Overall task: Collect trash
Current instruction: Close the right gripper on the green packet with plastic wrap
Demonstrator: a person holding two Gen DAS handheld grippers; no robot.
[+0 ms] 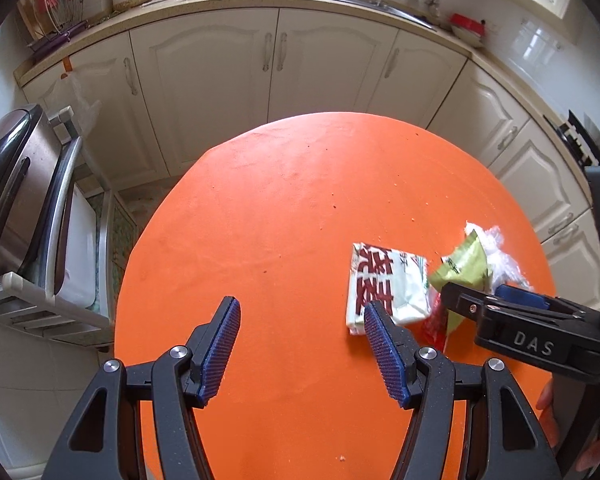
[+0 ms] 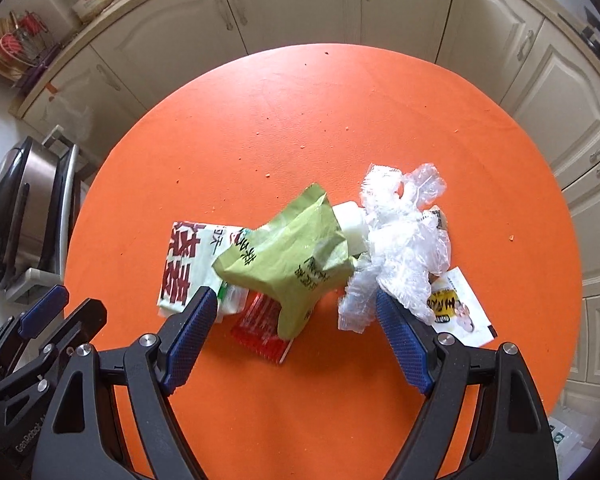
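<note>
A pile of trash lies on the round orange table point(image 2: 300, 120). It holds a crumpled green wrapper point(image 2: 288, 256), a white packet with red characters point(image 2: 192, 264), a red sachet point(image 2: 262, 332), clear crumpled plastic point(image 2: 400, 240), a small white block point(image 2: 352, 226) and a white card with yellow print point(image 2: 456, 308). My right gripper point(image 2: 296, 302) is open just in front of the pile, one finger either side of the green wrapper. My left gripper point(image 1: 302, 312) is open and empty over bare table, left of the white packet point(image 1: 384, 288) and green wrapper point(image 1: 466, 266).
Cream kitchen cabinets point(image 1: 276, 80) curve behind the table, with a worktop and sink above. A steel appliance point(image 1: 16, 184) stands on a rack at the left. Crumbs dot the table. The right gripper point(image 1: 512, 320) shows at the left wrist view's right edge.
</note>
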